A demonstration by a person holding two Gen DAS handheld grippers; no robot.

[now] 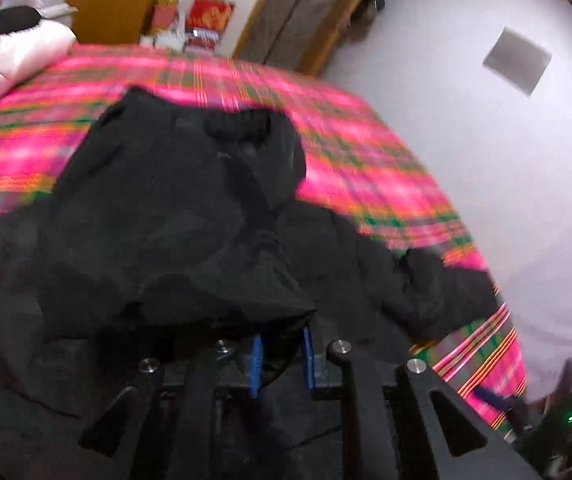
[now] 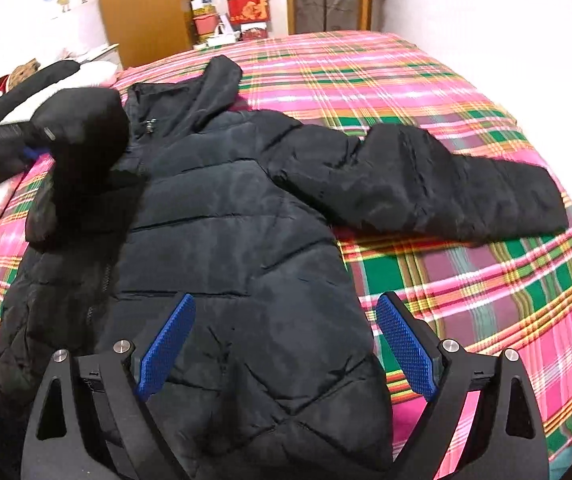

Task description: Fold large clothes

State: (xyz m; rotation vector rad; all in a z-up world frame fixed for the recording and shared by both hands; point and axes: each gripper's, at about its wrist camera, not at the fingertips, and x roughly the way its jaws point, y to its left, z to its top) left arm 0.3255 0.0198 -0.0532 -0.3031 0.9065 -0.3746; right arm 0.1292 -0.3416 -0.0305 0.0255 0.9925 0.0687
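2 sleeves are left to fold on the black quilted puffer jacket [image 2: 226, 216], which lies spread on the pink-and-green plaid bedspread [image 2: 465, 280]. The left gripper [image 1: 282, 354] is clamped on one sleeve's cuff [image 2: 82, 128] — carry it flat across the chest, without bunching. The right gripper [image 2: 286, 344] hovers with fingers apart over the hem — it could press the body down.

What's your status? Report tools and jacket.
Left tool shut on jacket sleeve, lifted. Right tool open above jacket hem. Other sleeve spread on bed.
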